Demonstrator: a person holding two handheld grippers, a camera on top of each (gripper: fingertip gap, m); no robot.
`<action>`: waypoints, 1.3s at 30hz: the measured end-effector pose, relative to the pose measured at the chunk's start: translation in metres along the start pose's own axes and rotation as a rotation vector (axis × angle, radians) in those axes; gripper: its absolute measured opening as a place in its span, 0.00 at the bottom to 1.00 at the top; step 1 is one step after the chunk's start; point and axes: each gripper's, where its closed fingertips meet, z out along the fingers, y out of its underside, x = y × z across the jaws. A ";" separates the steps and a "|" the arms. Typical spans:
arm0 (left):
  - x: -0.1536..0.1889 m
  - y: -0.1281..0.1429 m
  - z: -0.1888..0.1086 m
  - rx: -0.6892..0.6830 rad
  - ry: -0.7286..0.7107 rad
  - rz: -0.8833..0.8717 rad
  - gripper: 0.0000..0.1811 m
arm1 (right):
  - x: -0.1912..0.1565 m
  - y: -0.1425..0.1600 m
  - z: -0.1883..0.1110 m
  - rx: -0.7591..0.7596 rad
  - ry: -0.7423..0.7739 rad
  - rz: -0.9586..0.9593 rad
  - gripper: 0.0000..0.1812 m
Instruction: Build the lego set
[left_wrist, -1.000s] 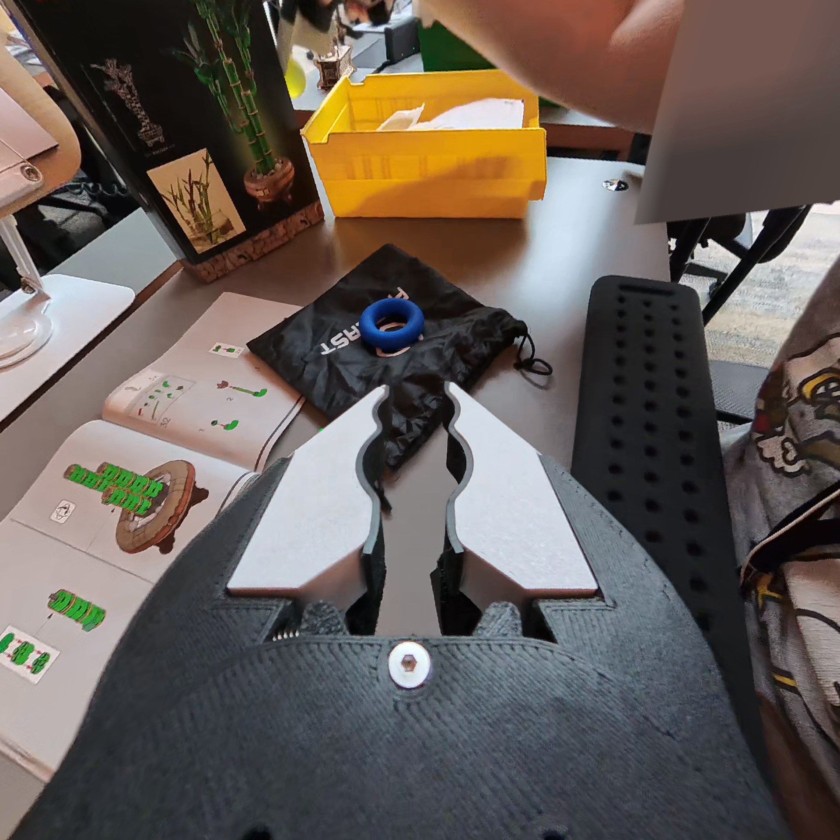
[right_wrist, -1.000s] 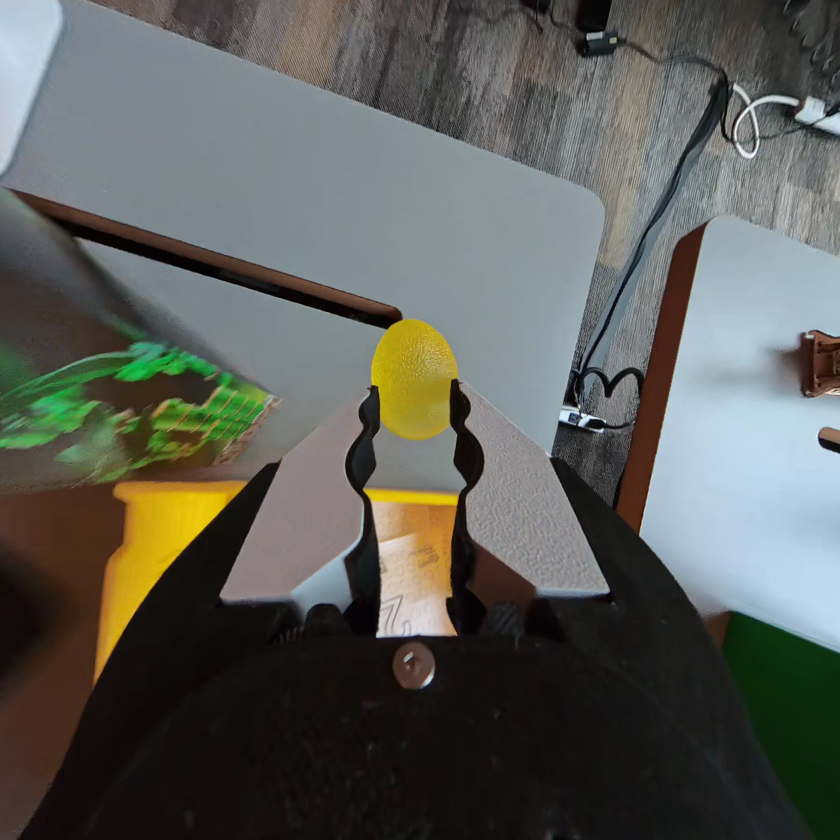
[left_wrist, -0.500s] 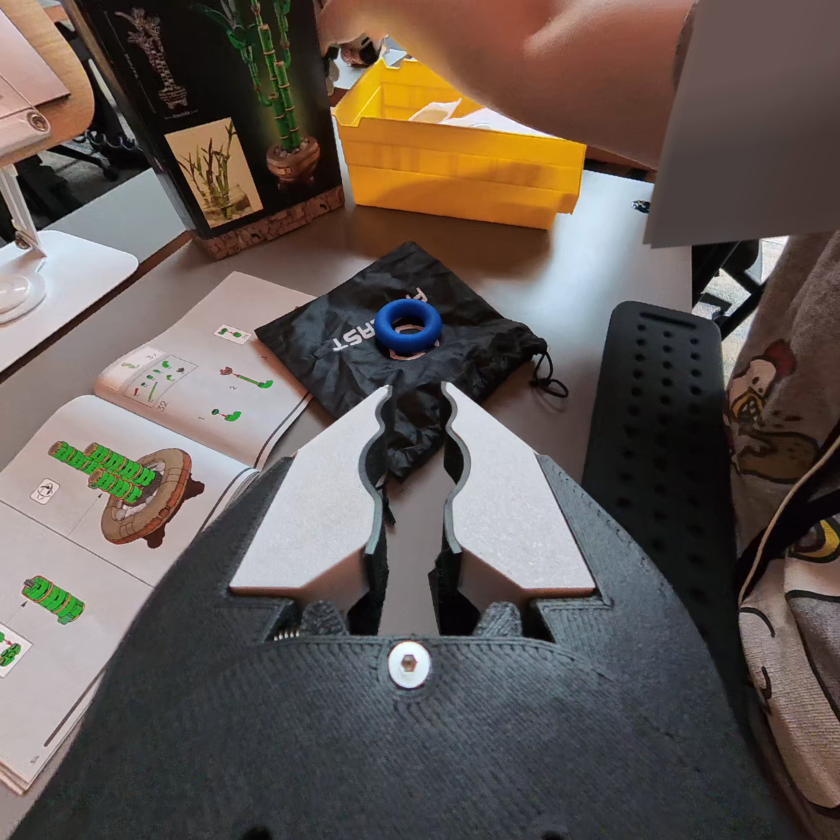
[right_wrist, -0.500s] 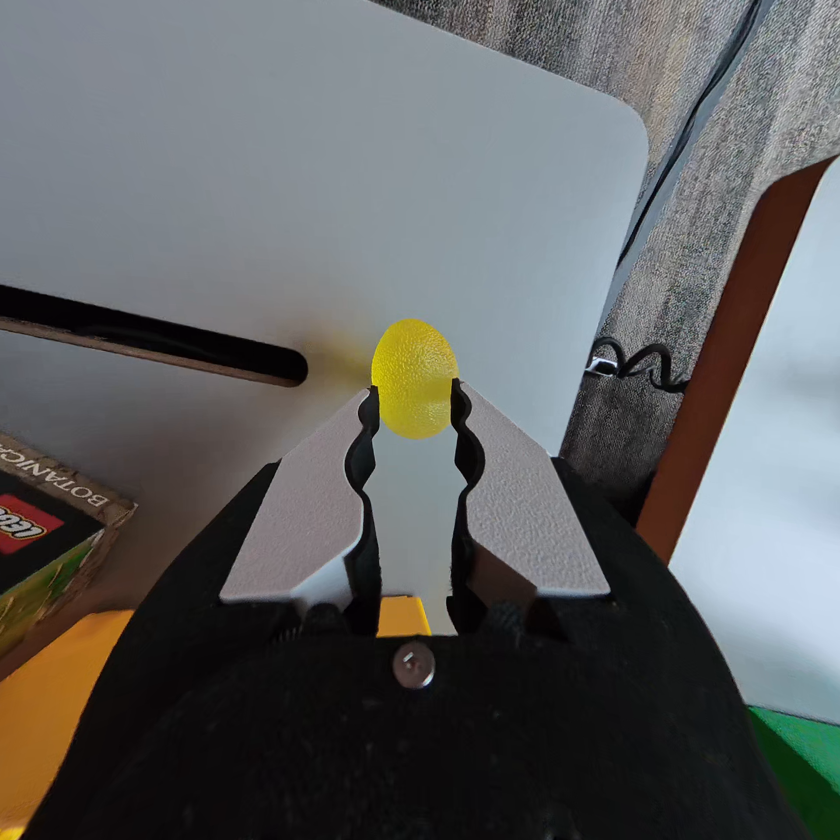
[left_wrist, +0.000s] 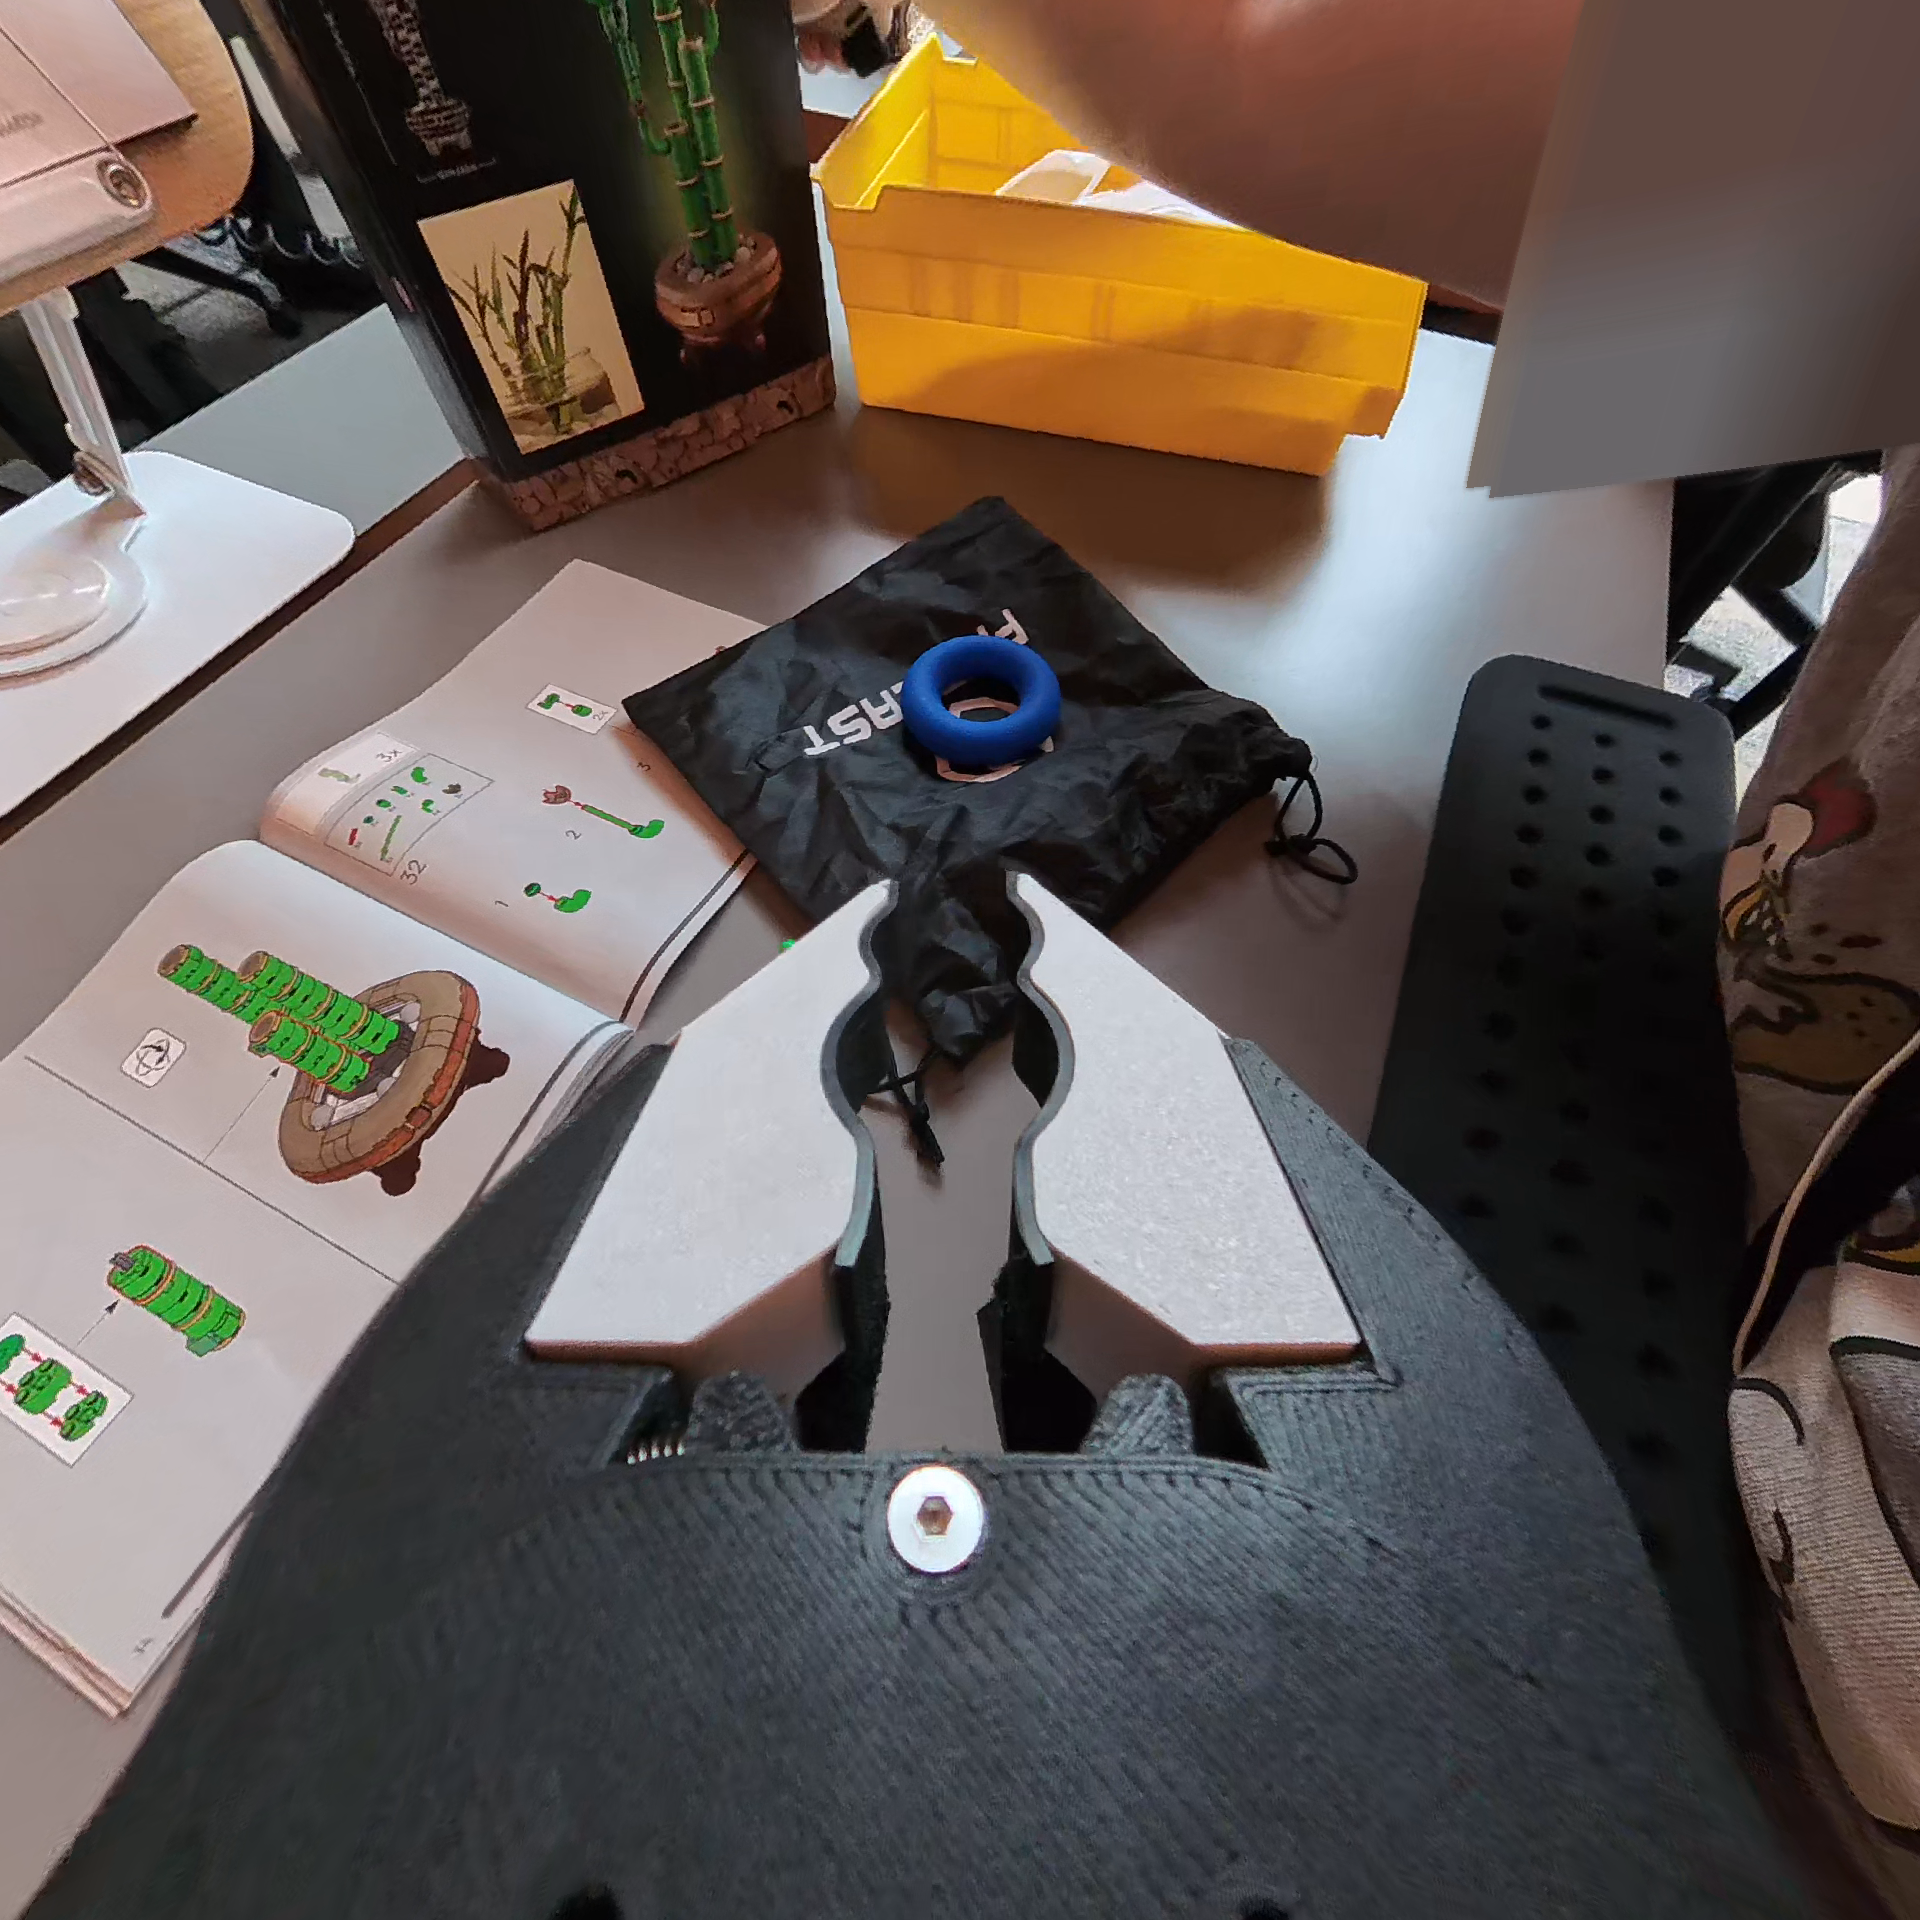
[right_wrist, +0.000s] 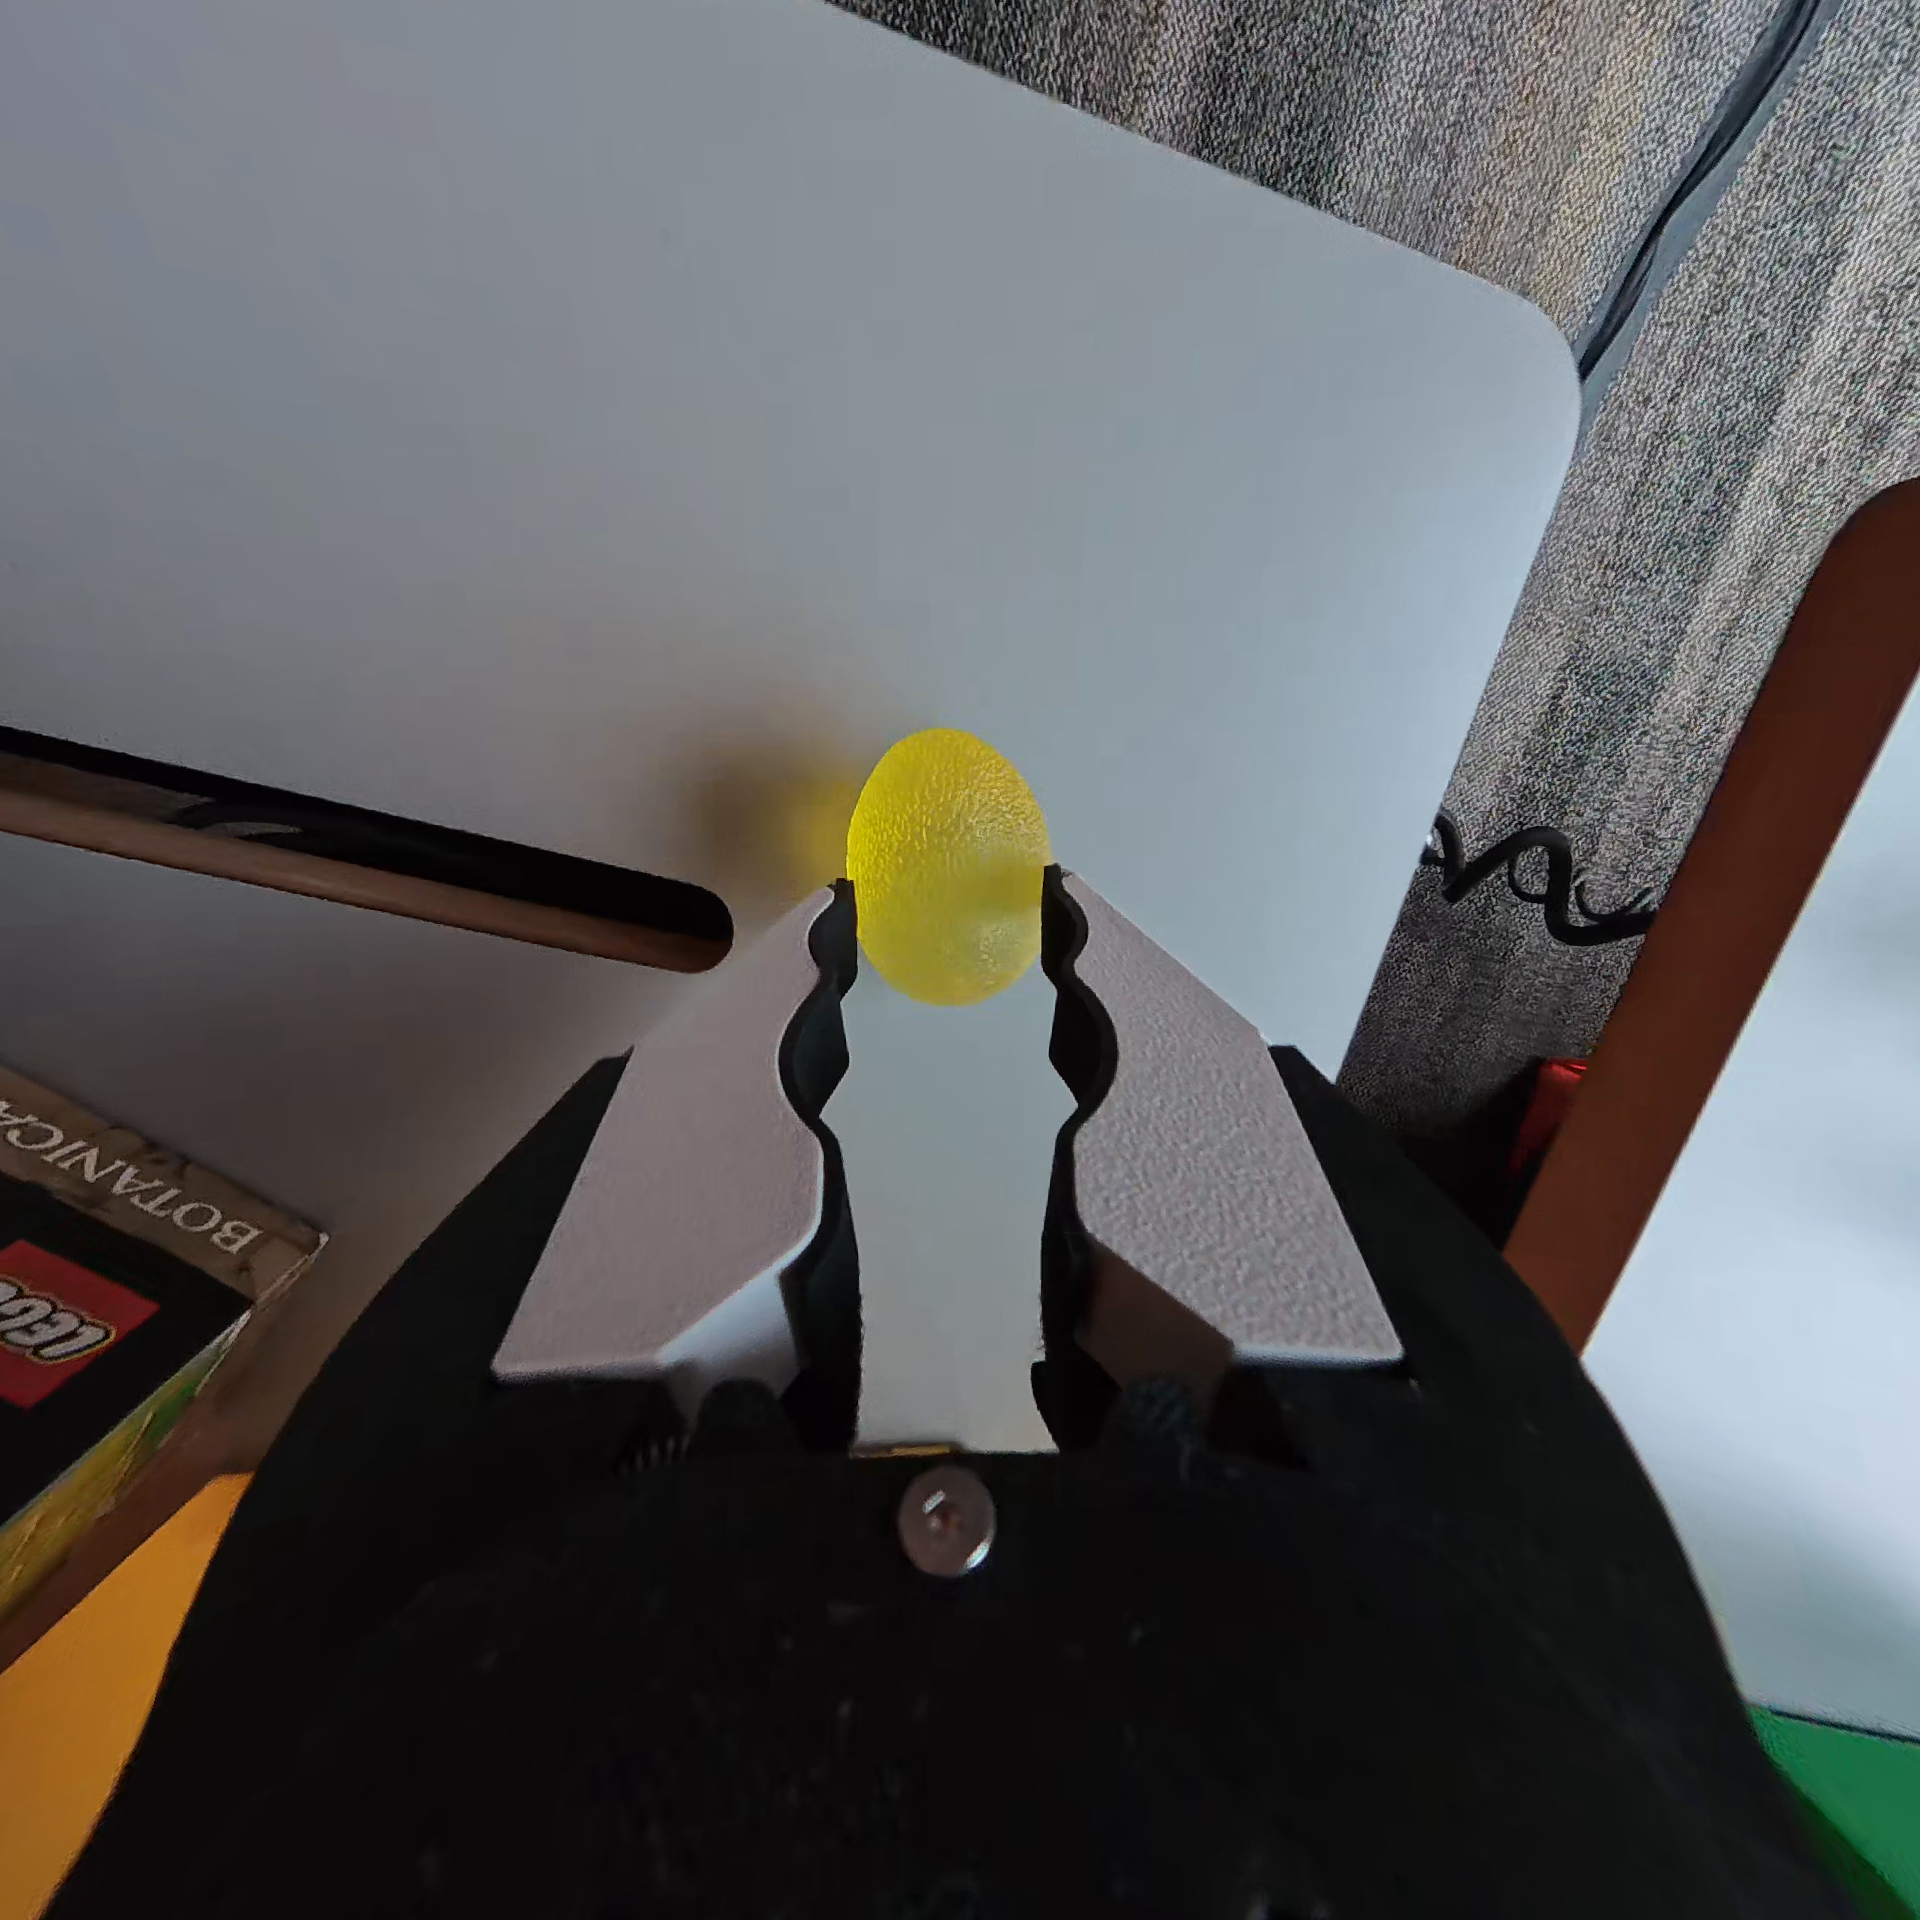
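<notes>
**Yellow egg pinched aloft, left gripper idle over the bag**

The right gripper (right_wrist: 945, 883) has its fingers closed on a yellow egg-shaped ball (right_wrist: 943, 862), held at the tips above a pale grey worktop (right_wrist: 935, 416). The left gripper (left_wrist: 943, 894) hangs with fingers parted and empty over a black drawstring bag (left_wrist: 935, 800) carrying a blue ring (left_wrist: 981, 694). The open instruction booklet (left_wrist: 343, 935) lies left of the bag; the lego box (left_wrist: 582, 239) stands behind it, beside a yellow bin (left_wrist: 1101, 332). A perforated black pad (left_wrist: 1569, 987) lies to the right.
</notes>
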 end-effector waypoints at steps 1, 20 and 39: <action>-0.001 0.001 0.000 -0.003 0.001 -0.004 0.09 | 0.000 -0.002 0.001 0.020 -0.001 0.009 0.20; -0.012 0.005 -0.006 -0.001 -0.021 -0.016 0.09 | 0.004 -0.007 0.009 0.095 -0.023 0.056 0.26; 0.007 -0.013 -0.022 0.107 0.055 0.042 0.10 | -0.012 0.009 -0.256 0.829 -0.066 0.170 0.22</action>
